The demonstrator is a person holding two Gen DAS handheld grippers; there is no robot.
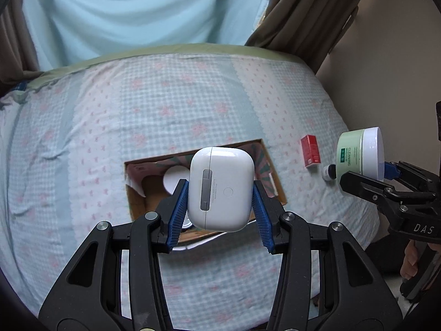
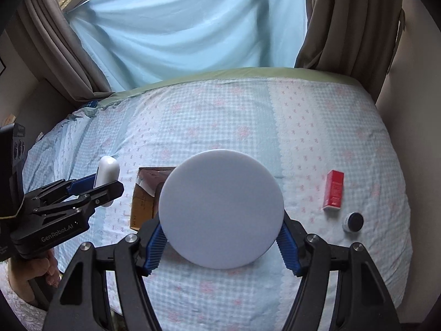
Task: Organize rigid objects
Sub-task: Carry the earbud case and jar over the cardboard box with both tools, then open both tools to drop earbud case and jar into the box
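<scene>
Earbud case (image 1: 221, 189): clamped in left tool (image 1: 219, 212) above cardboard box (image 1: 273, 176); cream jar (image 2: 221, 209) clamped in right tool (image 2: 220, 244); step: boxing; next: lower, release inside.

Both wrist views look down—close—sharing the bed (image 1: 110, 115).

From my right wrist camera the jar's white lid (image 2: 222, 209) hides most of the cardboard box (image 2: 143, 201), while in the left one the earbud case (image 1: 220, 189) covers the box's middle and its printed text is too small to read.
</scene>
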